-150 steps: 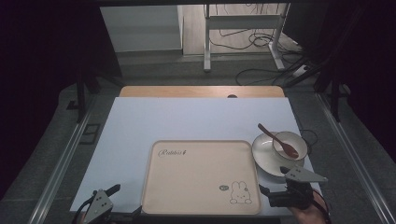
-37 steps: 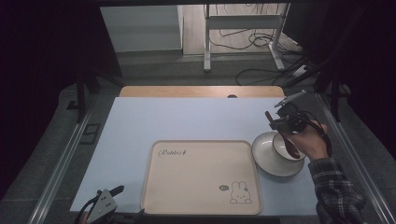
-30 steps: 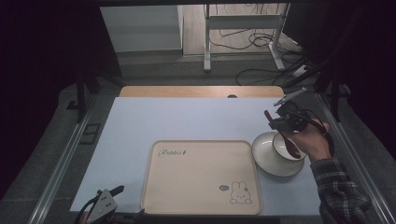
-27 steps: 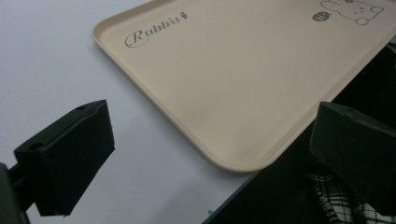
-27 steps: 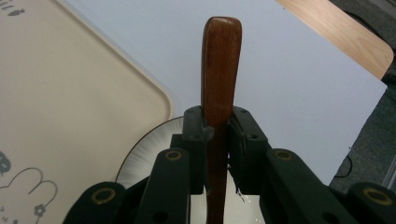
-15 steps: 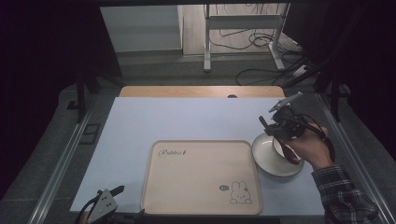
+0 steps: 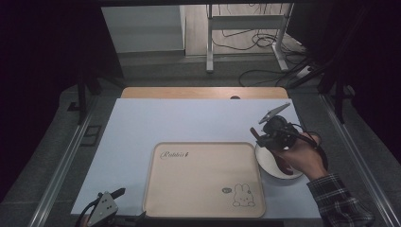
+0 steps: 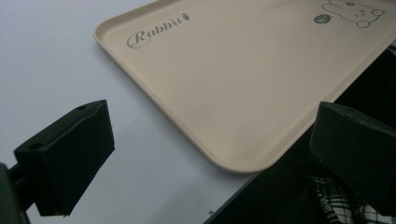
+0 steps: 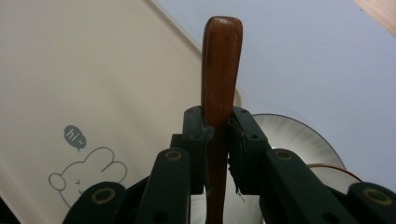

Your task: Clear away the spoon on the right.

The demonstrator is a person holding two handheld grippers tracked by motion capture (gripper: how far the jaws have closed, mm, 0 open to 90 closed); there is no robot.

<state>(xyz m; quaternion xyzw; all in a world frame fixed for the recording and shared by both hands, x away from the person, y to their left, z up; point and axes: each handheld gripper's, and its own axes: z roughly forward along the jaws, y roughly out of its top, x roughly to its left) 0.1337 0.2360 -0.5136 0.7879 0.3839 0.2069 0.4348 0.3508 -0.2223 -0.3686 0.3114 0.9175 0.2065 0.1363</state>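
Since a second ago the right gripper [image 7: 265, 136] has slid leftward from over the round white bowl [image 7: 267, 163] toward the beige rectangular plastic tray with a rabbit drawing [image 7: 203, 179], carrying the brown wooden spoon [image 9: 220, 60] with it; five seconds back that spoon lay in the bowl. Its jaws are clamped narrowly on the spoon's handle, the rounded handle end sticking out past the pads in the right gripper view. From the high view the gripper hangs over the bowl's left rim, just beside the tray's far right corner, with the person's hand [image 7: 302, 156] and checked sleeve [image 7: 338, 201] trailing toward the near right. The bowl sits on the pale blue table mat [image 7: 189, 118], touching or nearly touching the tray's right edge. At the near left corner the left gripper [image 7: 105, 210] has stayed put, its jaws spread wide with nothing between them, pointing across the tray's near left corner [image 8: 233, 165]
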